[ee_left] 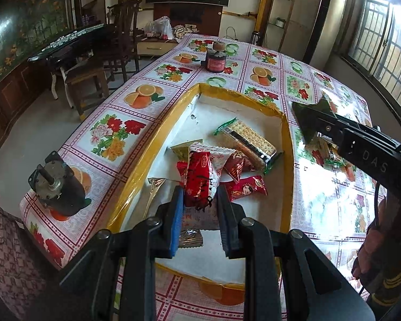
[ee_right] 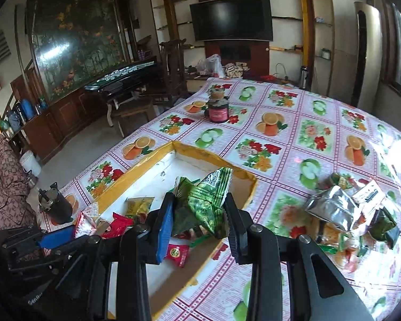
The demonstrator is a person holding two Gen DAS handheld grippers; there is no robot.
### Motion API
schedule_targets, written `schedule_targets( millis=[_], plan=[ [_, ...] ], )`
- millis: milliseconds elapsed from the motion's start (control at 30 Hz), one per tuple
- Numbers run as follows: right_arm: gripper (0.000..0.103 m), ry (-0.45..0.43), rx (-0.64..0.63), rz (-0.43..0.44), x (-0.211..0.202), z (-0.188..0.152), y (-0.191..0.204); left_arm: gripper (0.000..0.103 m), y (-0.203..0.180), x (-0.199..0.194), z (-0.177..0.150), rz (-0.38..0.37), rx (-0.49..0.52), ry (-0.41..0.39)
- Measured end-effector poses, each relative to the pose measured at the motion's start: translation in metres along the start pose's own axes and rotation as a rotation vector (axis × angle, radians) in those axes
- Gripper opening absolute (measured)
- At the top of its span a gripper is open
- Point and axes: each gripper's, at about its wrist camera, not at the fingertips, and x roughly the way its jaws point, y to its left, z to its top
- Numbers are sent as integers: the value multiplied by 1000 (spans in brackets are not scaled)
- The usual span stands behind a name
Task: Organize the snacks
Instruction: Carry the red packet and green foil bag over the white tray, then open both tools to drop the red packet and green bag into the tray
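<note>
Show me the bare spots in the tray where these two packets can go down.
Free: the white floor in the tray's far corner, beyond the cracker pack, and the near strip by the front rim. Crowded: the middle, heaped with red packets. The left claw holds a red packet, the right claw a green one.

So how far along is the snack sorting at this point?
Partly done. Several packets, including a cracker pack, already lie in the yellow-rimmed box. In hand: the left gripper holds a red packet over the box, and the right gripper holds a green packet. Left: a pile of loose snacks on the tablecloth beside the box.
</note>
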Motion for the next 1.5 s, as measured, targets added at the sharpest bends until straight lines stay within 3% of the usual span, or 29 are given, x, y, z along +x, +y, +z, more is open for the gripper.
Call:
schedule_targets(
  millis=[367, 967, 1067, 1200, 1500],
  plan=[
    [35, 80, 22, 67, 46, -3, 1, 26, -22, 23, -1, -48, 40, 52],
    [37, 159, 11, 84, 88, -2, 3, 27, -23, 53, 0, -27, 41, 120],
    [38, 154, 18, 87, 84, -2, 1, 34, -22, 49, 1, -21, 32, 116],
    [43, 124, 34, 90, 65, -1, -5, 65, -21, 39, 4, 7, 24, 87],
    [48, 56, 106, 78, 14, -11, -34, 73, -28, 19, 3, 32, 21, 47]
  ],
)
